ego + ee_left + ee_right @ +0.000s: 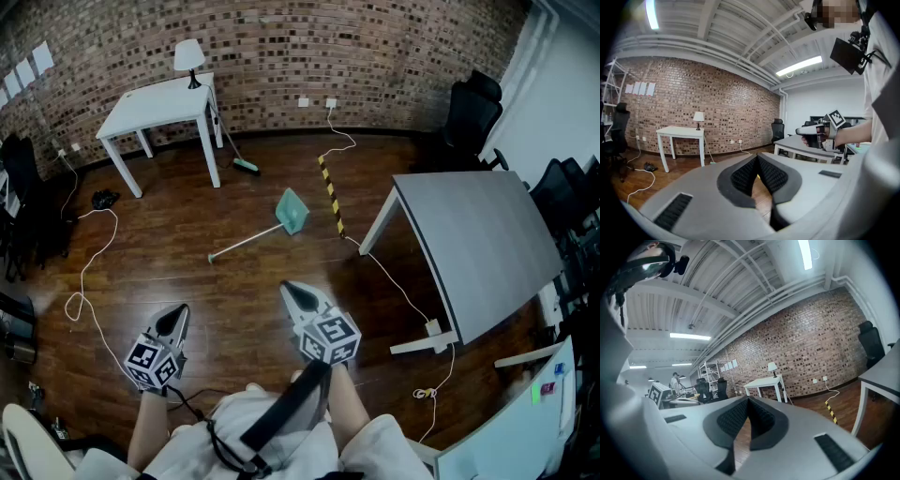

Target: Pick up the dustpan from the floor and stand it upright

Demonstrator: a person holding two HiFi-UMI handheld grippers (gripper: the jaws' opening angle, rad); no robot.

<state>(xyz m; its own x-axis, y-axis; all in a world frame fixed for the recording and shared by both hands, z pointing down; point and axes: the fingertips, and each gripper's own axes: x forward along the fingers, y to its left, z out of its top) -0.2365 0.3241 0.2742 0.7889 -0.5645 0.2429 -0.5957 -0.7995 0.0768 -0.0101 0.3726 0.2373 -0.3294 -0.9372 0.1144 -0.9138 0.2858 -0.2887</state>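
On the left, the left gripper (174, 322) is held low in front of the person. Its fingers (743, 178) are pressed together with nothing between them.

Out ahead on the wooden floor (169, 244) lies the dustpan (292, 212), not upright and well apart from both grippers. Its long pale handle (246, 242) runs off to the left, and the teal scoop sits at the right end, near a yellow-and-black strip (330, 197).

To my eye it's light, stiff plastic and should lift easily. The thin handle looks slick, though, and could swivel in a pinch. I'd take hold on the handle close to the scoop, where the weight likely sits.

The right gripper (298, 296) is also closed and empty.
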